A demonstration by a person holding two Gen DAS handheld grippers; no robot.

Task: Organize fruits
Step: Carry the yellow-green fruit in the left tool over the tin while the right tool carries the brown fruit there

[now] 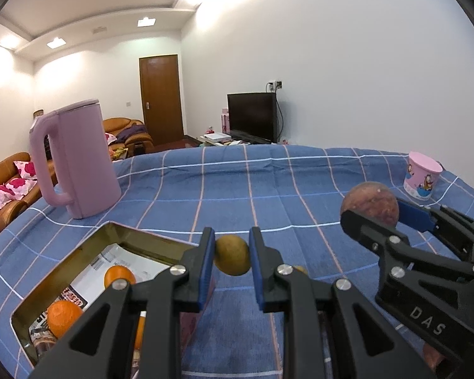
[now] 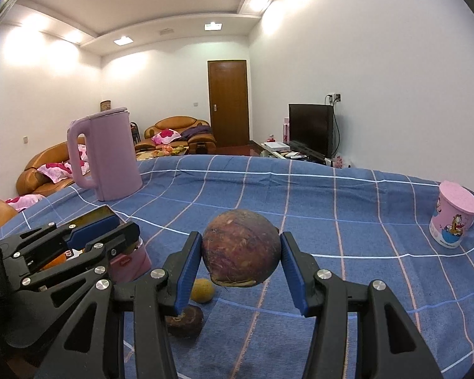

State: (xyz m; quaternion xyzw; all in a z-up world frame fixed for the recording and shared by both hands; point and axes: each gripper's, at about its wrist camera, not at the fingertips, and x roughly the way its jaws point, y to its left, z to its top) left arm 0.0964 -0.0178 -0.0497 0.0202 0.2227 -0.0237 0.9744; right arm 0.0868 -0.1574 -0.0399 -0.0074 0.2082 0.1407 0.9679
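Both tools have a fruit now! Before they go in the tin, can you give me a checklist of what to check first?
1. Left tool pinching the small yellow-green fruit: ok, pads on both sides.
2. Right tool holding the big reddish-brown fruit: ok, lifted off the blue cloth.
3. Room in the gold tin: ok, oranges inside but paper still showing.
4. Pink kettle out of the way: ok, behind the tin.
5. Fruits left on the cloth: not ok, a yellow one and a dark one remain.

Both grippers (image 1: 230, 263) (image 2: 240, 265) are black linkages with silver screws, blue-padded jaws, one lettered DAS.
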